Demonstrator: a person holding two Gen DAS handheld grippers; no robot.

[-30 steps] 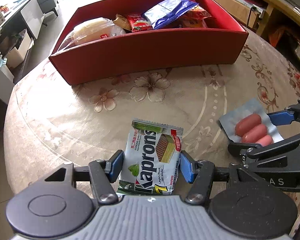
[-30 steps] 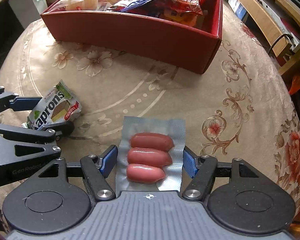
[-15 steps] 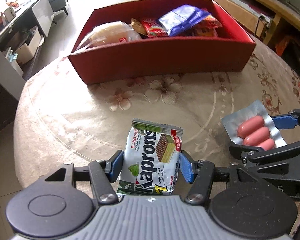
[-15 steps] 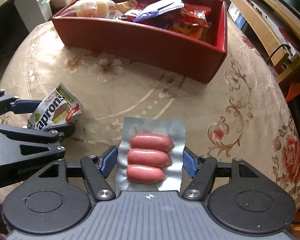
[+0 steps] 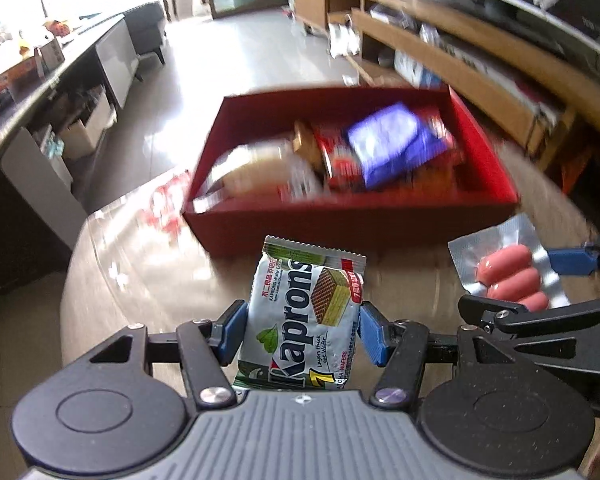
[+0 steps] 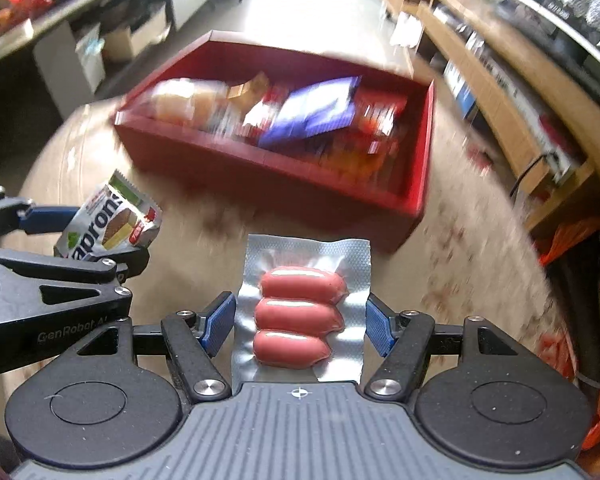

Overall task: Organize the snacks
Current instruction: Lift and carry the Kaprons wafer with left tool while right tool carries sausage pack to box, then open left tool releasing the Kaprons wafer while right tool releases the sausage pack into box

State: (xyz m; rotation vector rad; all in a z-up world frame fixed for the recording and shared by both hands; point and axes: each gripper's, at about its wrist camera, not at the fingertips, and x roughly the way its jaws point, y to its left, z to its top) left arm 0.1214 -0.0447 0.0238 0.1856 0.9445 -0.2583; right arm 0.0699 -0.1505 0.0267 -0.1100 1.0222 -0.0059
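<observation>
- Left tongs (image 5: 300,330) up front, blue pads clamped on both side edges of the white-and-green Kaprons wafer packet (image 5: 306,316), which stands upright between them, clear of the counter.
- Over on the other side, the right tongs (image 6: 300,324) pinch the silver vacuum-sealed pack of three pink sausages (image 6: 302,312) by its foil margins, sausages stacked across the gap, pack held flat and facing the camera.
- Each tool shows up in the other's view: from the left wrist the sausage pack sits off to the right with a blue pad (image 5: 570,262) on its edge; from the right wrist the wafer packet juts up at the left, tilted, in black fingers.
- Both packets are held side by side, near each other but not touching, on the near side of the box.
- Ahead, the open red rectangular cardboard box (image 5: 340,224) rests on the round counter with the beige floral cloth (image 6: 480,264).
- Inside the box: a purple-blue foil bag (image 5: 396,142) lying on top, red wrappers under it, a pale bread-like item in clear plastic (image 6: 188,102) at the left end. Contents are blurred, labels unreadable.
- Background: long wooden shelving (image 5: 480,64) along the right, a pale tiled floor (image 5: 236,64) beyond the counter.
</observation>
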